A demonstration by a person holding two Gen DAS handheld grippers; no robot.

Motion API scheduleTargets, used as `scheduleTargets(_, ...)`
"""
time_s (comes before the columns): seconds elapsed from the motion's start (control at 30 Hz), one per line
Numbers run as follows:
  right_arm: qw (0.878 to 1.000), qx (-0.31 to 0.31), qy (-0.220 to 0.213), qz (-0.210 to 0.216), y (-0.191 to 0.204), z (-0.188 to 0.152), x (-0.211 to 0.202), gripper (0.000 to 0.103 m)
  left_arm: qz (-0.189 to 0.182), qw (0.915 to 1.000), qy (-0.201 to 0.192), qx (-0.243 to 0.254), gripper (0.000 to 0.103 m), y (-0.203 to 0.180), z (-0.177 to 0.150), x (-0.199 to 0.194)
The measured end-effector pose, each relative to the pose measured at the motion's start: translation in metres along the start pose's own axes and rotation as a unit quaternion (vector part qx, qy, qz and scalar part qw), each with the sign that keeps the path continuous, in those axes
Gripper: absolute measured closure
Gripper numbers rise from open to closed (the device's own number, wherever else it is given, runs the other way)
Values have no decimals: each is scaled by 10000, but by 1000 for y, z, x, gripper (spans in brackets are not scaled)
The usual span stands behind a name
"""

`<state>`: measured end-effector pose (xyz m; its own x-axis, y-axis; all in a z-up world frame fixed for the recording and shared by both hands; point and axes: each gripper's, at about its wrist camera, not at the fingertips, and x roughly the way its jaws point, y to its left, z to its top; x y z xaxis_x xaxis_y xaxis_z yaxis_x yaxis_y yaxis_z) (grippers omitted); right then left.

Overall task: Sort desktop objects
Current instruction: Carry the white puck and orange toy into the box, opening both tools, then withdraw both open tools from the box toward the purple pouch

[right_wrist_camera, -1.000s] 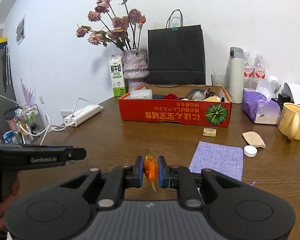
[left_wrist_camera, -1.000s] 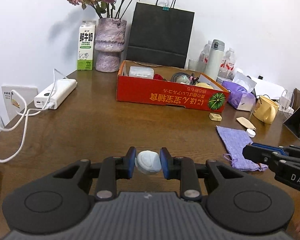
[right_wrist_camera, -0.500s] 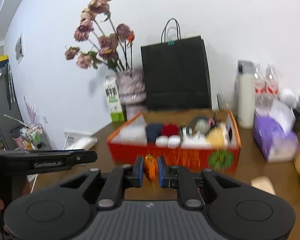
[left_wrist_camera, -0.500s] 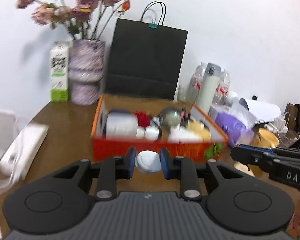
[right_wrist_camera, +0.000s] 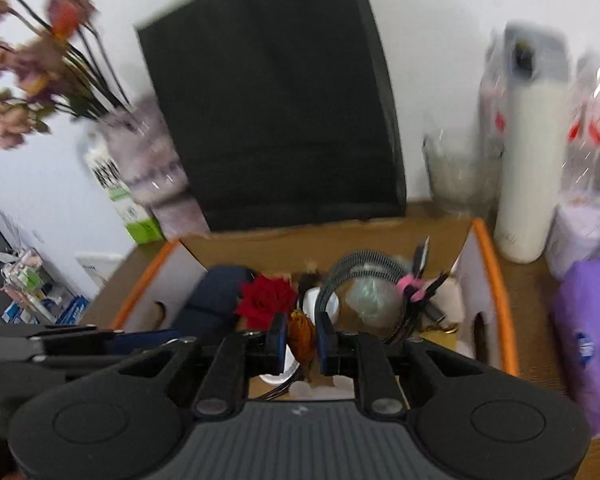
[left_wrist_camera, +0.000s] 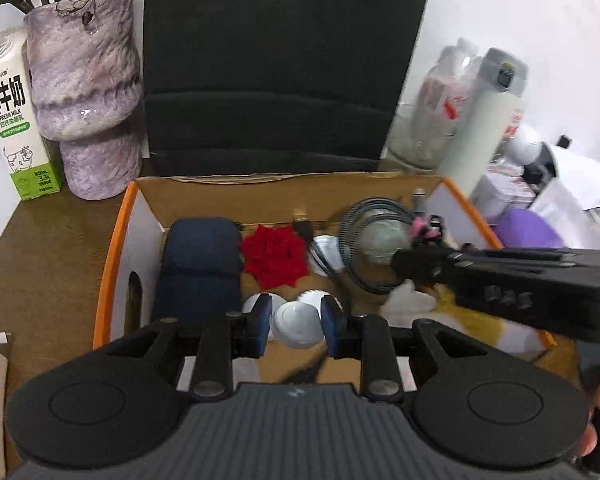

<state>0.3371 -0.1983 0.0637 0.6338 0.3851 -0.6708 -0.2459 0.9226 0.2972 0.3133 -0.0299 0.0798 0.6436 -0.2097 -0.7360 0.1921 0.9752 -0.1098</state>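
My left gripper (left_wrist_camera: 296, 326) is shut on a small white round case (left_wrist_camera: 298, 326) and holds it over the front of the orange cardboard box (left_wrist_camera: 114, 248). My right gripper (right_wrist_camera: 302, 338) is shut on a dried orange flower (right_wrist_camera: 302, 336) and hangs over the same box (right_wrist_camera: 494, 280), near a red rose (right_wrist_camera: 266, 298). The right gripper also crosses the left wrist view (left_wrist_camera: 500, 276) above the box's right half. Inside the box lie a navy pouch (left_wrist_camera: 200, 264), the red rose (left_wrist_camera: 274, 258), a coiled grey cable (left_wrist_camera: 364, 232) and white round items (left_wrist_camera: 318, 298).
Behind the box stand a black paper bag (left_wrist_camera: 280, 64), a purple vase (left_wrist_camera: 86, 92) and a milk carton (left_wrist_camera: 14, 120). A white thermos (left_wrist_camera: 484, 120), bottles and a purple tissue pack (right_wrist_camera: 588, 340) stand to the right. The brown table (left_wrist_camera: 40, 260) shows to the left.
Both grippers have moved forward from the open table to above the orange box, each still holding its object. The right gripper now reaches across the left wrist view over the box.
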Motion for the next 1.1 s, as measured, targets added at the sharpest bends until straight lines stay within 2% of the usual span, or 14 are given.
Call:
scheduleTargets(0.07,9997,30,206,-118,-1,-3,20,86,9,10000,29,-63,74,4,-2,6)
scheduleTargets(0.13,9990,-22,355,-273,-4,-6,30,72,-136,9998,5,-168,73,8,-6,6)
scheduleTargets(0.17,9991,-14,278,-315,-6,-10,26,72,-144,9997,-44,-186,72,8,-9,3)
scheduleTargets(0.23,9995,126,117,-279,-11,-13,13,70,-234,9995,-106,-157,60,8,-12,-5)
scheduleTargets(0.37,9993,126,-247,-265,-5,-16,-28,65,-110,9982,-364,-467,57,10,-19,-33)
scheduleTargets(0.43,9983,-43,-504,-304,5,-26,-56,50,-149,9954,-603,-724,49,9,-32,-58)
scheduleTargets(0.5,9968,-254,-697,-308,16,-44,-82,43,-162,9921,-879,-875,43,5,-51,-85)
scheduleTargets(0.6,9951,-502,-765,-382,31,-73,-109,43,-191,9883,-1220,-899,34,-7,-86,-124)
scheduleTargets(0.77,9940,-662,-775,-408,53,-130,-146,36,-425,9875,-1400,-581,25,-29,-146,-172)
scheduleTargets(0.87,9944,-714,-695,-349,63,-168,-165,35,-280,9893,-1331,-526,21,-33,-180,-182)
scheduleTargets(0.9,9945,-730,-674,-339,64,-181,-169,31,-201,9898,-1296,-559,18,-33,-194,-183)
scheduleTargets(0.97,9941,-817,-593,-408,66,-208,-175,28,-66,9909,-1172,-654,17,-29,-221,-181)
scheduleTargets(1.03,9938,-771,-558,-582,65,-236,-180,27,25,9934,-994,-579,18,-28,-247,-178)
scheduleTargets(1.1,9950,-658,-536,-532,63,-260,-186,28,134,9952,-880,-416,18,-29,-271,-177)
